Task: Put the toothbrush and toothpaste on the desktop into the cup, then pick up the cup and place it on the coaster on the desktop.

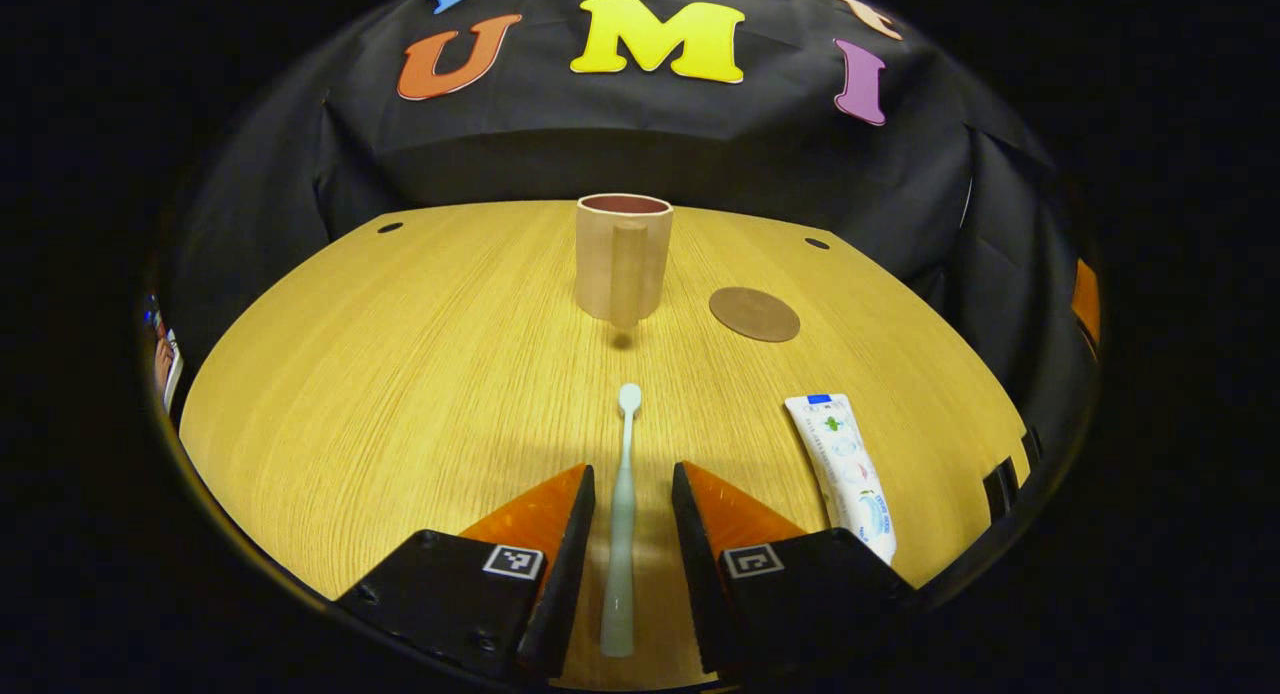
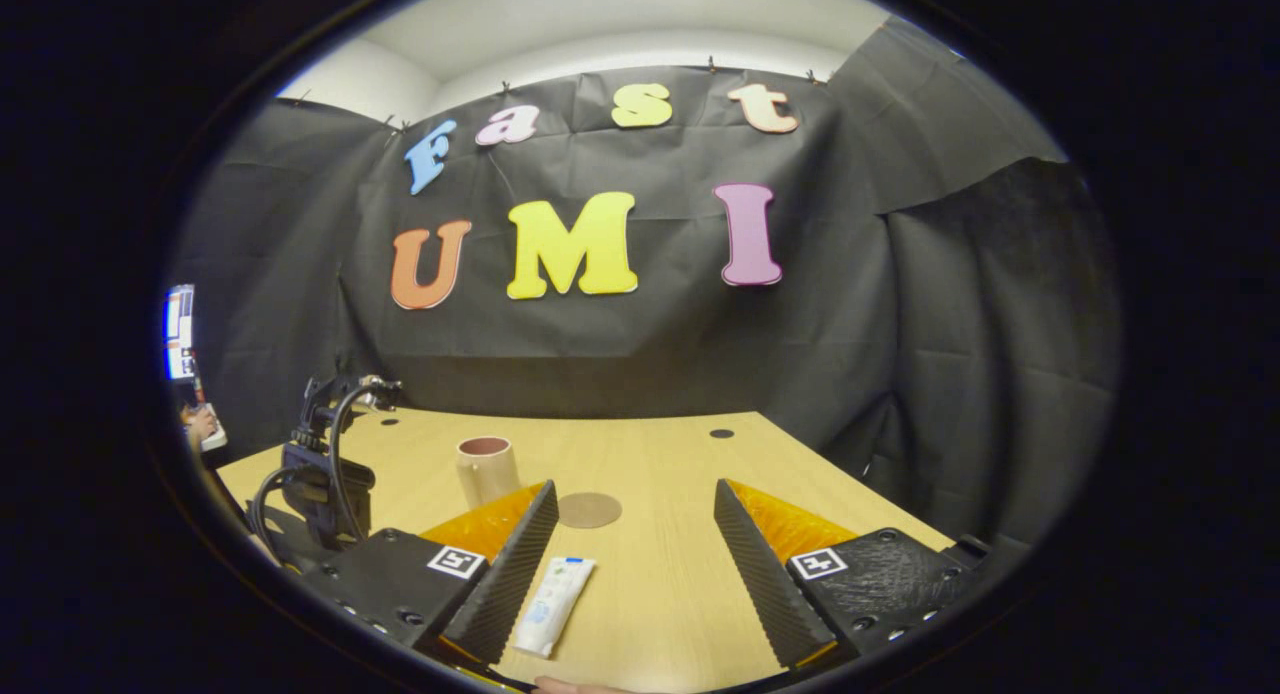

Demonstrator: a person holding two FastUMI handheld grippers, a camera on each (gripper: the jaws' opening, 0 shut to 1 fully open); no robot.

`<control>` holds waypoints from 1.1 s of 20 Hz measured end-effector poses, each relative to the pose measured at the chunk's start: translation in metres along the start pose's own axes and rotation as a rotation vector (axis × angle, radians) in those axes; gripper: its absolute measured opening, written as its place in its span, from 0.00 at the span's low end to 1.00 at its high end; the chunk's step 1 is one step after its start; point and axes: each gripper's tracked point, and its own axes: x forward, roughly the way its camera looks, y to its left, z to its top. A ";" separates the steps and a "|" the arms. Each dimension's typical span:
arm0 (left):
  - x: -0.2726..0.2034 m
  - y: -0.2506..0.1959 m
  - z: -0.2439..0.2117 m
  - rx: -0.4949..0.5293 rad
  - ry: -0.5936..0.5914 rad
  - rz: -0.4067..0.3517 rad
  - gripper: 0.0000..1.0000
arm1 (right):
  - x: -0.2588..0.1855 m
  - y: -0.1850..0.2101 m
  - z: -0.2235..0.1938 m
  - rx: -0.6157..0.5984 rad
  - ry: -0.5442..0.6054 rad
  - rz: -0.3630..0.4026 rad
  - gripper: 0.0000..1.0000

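Wooden tabletop (image 1: pixel 400 374): a thin, light, stiff toothbrush (image 1: pixel 622 514) lies between the left tongs (image 1: pixel 632 484), narrowly parted, not touching; mid-handle seems the best hold. Right tongs (image 2: pixel 636 534) gape wide beside the soft toothpaste (image 2: pixel 555 592).

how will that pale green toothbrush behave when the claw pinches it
The slim pale green plastic toothbrush lying flat between the open left claw fingers looks light and fairly stiff. Its narrow, smooth handle may twist or slip when pinched, and might roll on the wooden desktop.
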 end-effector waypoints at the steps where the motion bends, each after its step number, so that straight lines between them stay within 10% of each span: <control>1: 0.000 0.003 0.003 0.016 -0.018 0.003 0.48 | 0.001 0.000 0.000 0.001 0.001 0.001 0.97; 2: 0.002 0.001 0.003 0.024 -0.020 0.000 0.52 | 0.001 0.001 -0.001 0.002 0.004 0.003 0.97; 7: 0.004 -0.001 0.004 0.006 -0.035 -0.043 0.12 | 0.003 0.010 -0.013 0.005 0.040 0.018 0.95; 22: -0.062 0.030 0.083 0.016 -0.401 0.016 0.08 | 0.033 0.064 -0.121 -0.077 0.285 0.087 0.95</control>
